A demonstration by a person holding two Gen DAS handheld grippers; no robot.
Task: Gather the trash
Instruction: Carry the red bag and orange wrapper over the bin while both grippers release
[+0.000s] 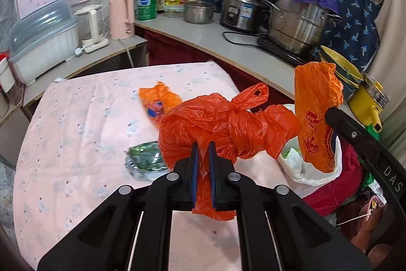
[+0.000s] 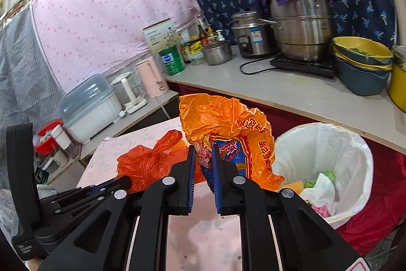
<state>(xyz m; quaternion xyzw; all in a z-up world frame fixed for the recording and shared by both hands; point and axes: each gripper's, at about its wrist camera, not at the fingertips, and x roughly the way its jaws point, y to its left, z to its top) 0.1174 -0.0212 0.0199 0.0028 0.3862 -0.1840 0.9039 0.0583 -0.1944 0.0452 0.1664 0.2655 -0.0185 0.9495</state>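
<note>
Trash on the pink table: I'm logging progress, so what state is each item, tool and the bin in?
left tool: shut on the red knotted bag, lifted
right tool: shut on the orange printed bag, lifted
green wrapper: lying on table, uncollected
orange packet: lying on table
bin: lined, partly filled

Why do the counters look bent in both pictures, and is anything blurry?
Left wrist view: the fisheye lens bows the counter and darkens the corners; the orange wrapper and green packet on the table are smeared, while the knotted red bag looks sharper. Right wrist view: same curved counter, sharper overall, with even indoor light.
</note>
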